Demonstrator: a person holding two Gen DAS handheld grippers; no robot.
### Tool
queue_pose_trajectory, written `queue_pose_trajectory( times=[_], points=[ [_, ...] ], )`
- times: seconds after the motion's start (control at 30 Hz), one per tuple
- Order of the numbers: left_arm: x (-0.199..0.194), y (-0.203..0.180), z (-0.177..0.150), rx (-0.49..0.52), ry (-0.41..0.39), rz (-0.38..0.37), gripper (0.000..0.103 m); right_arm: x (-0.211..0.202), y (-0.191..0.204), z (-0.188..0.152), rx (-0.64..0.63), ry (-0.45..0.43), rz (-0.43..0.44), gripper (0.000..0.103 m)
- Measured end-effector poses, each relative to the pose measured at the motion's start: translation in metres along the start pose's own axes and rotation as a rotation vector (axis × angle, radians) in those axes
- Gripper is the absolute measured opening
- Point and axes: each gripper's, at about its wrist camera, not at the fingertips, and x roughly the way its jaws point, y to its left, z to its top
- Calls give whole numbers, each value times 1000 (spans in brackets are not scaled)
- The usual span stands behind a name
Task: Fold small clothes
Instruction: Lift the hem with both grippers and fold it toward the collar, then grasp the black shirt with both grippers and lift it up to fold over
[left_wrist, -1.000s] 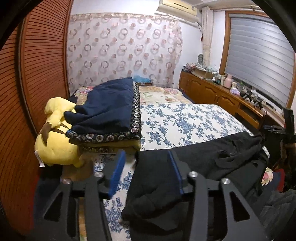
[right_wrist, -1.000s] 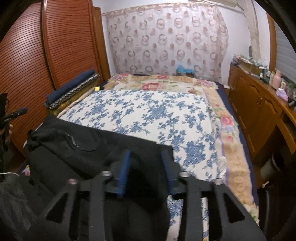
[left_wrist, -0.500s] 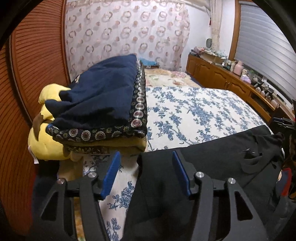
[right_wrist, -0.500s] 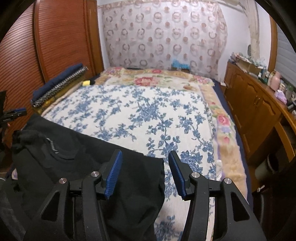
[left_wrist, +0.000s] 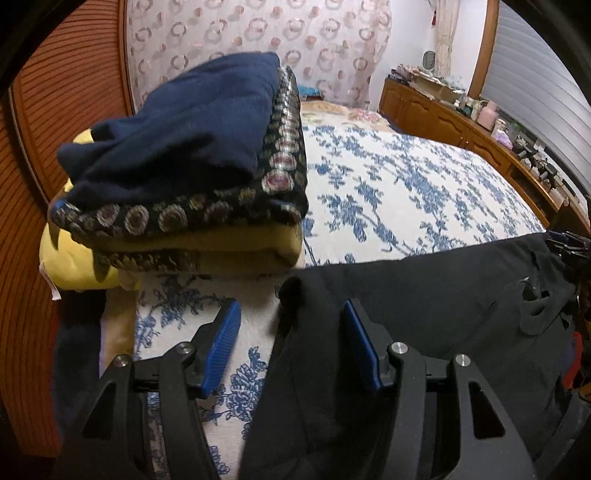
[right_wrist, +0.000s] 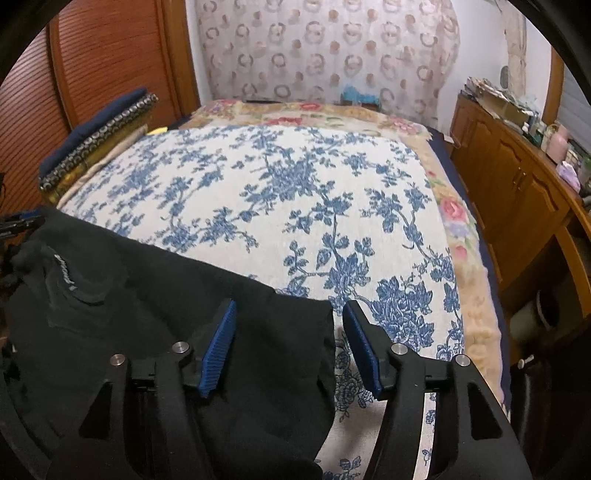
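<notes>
A black garment (left_wrist: 424, 295) lies spread across the near edge of the bed, with a small printed label (right_wrist: 64, 273) toward its left end in the right wrist view. My left gripper (left_wrist: 291, 306) hangs open over the garment's left corner; the cloth's edge runs between the blue pads (left_wrist: 225, 343), which do not press on it. My right gripper (right_wrist: 290, 306) is over the garment's (right_wrist: 147, 295) right corner. Its jaws are opening, and the cloth lies loose between them, clear of the right pad (right_wrist: 360, 347).
The bed has a white bedspread with blue flowers (right_wrist: 295, 184). A folded navy blanket pile (left_wrist: 184, 147) rests on a yellow plush toy (left_wrist: 70, 258) at the bed's left side. A wooden slatted door (left_wrist: 29, 184) stands at the left and a wooden sideboard (right_wrist: 517, 177) at the right.
Both grippers have sunk toward the bed and tipped further down. The black garment has come down flatter on the bedspread. The right jaws have widened.
</notes>
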Motion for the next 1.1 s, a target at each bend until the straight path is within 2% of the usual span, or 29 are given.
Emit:
queue_pose_trajectory(
  times=[0.37,0.63,0.7,0.73,0.77,0.8,0.83,0.87,0.93,1.03,1.1],
  points=[
    [2,-2,-1,1,2,8,57,9,-1,-3,1,25,1,70],
    [5,-7,0,23,1,14,57,10,2,-5,-21,40,17,70],
    [5,-9,1,33,-1,9,54,10,2,-4,-27,42,22,70],
    [4,-10,1,38,-2,-2,47,10,2,-4,-31,45,25,69],
    [4,-11,1,41,-4,-13,37,10,3,-4,-37,46,33,62],
    [3,-11,1,44,-7,-25,31,9,4,-4,-42,46,44,57],
    [3,-13,0,48,-7,-27,27,8,6,-4,-48,48,62,45],
    [3,-15,0,55,-8,-30,15,7,8,-4,-53,51,86,28],
    [-1,-17,-1,51,-15,-54,7,6,14,-4,-60,59,146,14],
    [-23,-21,1,34,-89,-100,6,-3,22,-6,-72,30,171,10],
    [-55,-25,6,21,-178,-147,6,-24,28,-4,-65,-34,193,9]
  ],
)
